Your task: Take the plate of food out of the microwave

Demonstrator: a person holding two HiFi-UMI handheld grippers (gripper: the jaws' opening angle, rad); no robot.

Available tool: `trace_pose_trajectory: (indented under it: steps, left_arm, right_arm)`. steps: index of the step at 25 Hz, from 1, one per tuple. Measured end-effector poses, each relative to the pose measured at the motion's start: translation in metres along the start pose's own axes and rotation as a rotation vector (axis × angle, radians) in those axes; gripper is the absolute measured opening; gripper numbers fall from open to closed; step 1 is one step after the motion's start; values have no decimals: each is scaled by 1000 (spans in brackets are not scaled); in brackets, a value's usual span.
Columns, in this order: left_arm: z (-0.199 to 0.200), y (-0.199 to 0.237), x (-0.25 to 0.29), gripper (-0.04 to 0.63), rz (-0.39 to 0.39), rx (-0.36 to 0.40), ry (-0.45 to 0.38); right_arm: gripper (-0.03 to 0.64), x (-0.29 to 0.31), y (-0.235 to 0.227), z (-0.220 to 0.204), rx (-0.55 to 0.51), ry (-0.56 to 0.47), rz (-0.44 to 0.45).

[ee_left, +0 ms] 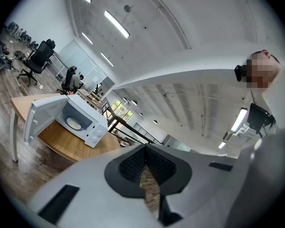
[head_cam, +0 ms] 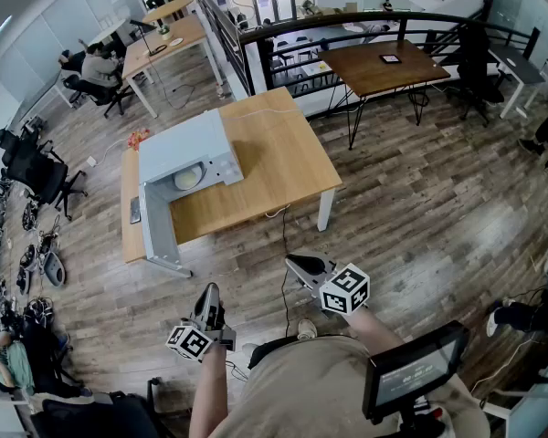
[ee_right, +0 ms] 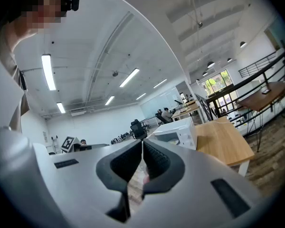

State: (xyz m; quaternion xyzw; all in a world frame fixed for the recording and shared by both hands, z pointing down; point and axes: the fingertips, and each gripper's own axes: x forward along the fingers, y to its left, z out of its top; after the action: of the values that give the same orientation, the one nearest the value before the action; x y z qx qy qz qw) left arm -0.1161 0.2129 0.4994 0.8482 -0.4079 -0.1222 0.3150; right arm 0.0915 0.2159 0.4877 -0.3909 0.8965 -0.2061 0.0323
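A white microwave (head_cam: 184,151) stands on a wooden table (head_cam: 274,162) with its door (head_cam: 157,228) swung open toward me. Inside it lies a pale plate of food (head_cam: 188,178). The left gripper view shows the same microwave (ee_left: 83,125), its open door (ee_left: 38,118) and the plate (ee_left: 73,123). Both grippers hang over the floor well short of the table. My left gripper (head_cam: 208,292) is shut and empty, its jaws meeting at the tips (ee_left: 145,148). My right gripper (head_cam: 294,263) is also shut and empty (ee_right: 142,144), with the microwave (ee_right: 176,129) far ahead.
A dark flat object (head_cam: 134,210) lies on the table's left edge. A cable (head_cam: 283,245) trails from the table to the floor. A black railing (head_cam: 365,26), a brown table (head_cam: 384,67) and office chairs (head_cam: 36,176) stand around.
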Motion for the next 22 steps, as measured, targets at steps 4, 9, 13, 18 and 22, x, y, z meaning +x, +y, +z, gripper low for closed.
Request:
trace_pose_trajectory:
  steps: [4,9,13,18,22]
  left_arm:
    - [6,-1,0,3,-7,4,-15]
    - [10,1,6,3,-20,-1,-20]
    - [8,-2,9,3,-30,-7,-11]
    - [1,-4,9,3,-35,-10,3]
    - [-7,-3,9,3,-39,-30,16]
  right_arm:
    - [91,4,12,1,131,1,108]
    - [160,9,16,5,157,-4,127]
    - [160,3,10,4,167,3,97]
    - [160,-8,10,-5,158,29,73]
    - [159,-13,11,-12,165,34,61]
